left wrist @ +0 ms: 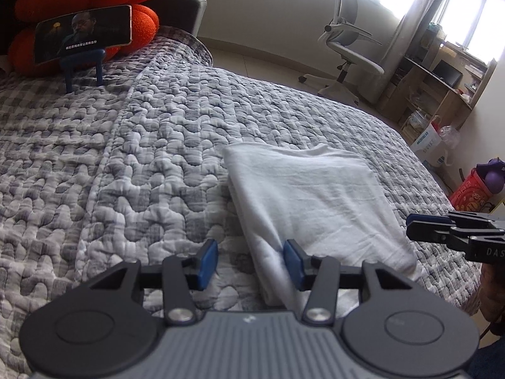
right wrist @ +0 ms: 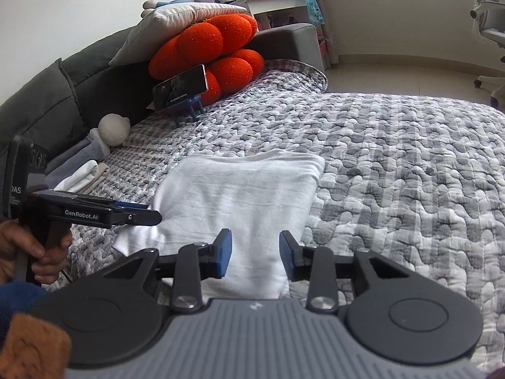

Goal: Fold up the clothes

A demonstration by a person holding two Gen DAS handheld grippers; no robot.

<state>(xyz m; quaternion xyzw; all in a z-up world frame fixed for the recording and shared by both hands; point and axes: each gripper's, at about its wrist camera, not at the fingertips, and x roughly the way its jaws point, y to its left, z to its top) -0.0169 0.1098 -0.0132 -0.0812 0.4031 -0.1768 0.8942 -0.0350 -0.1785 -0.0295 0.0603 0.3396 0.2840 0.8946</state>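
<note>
A white garment (left wrist: pixel 315 195), folded into a rough rectangle, lies flat on the grey quilted bed cover (left wrist: pixel 142 158). My left gripper (left wrist: pixel 251 262) hovers open over the garment's near left edge; the cloth runs under the gap and the blue pads (left wrist: pixel 208 260) do not press it. In the right wrist view the same garment (right wrist: pixel 240 195) lies straight ahead. My right gripper (right wrist: pixel 256 254) stands open above its near edge, pads clear of the cloth. The left gripper (right wrist: pixel 151 216) reaches in from the left, held by a hand (right wrist: pixel 47 252). The right gripper's tip (left wrist: pixel 416 225) shows side-on at the garment's right.
An orange cushion (right wrist: pixel 208 41) and a phone on a blue stand (right wrist: pixel 180 90) sit at the head of the bed. A soft toy (right wrist: pixel 113 129) and a small stack of folded cloth (right wrist: pixel 82 177) lie by the grey sofa back (right wrist: pixel 47 94). An office chair (left wrist: pixel 350 44), shelves and bags stand beyond the bed.
</note>
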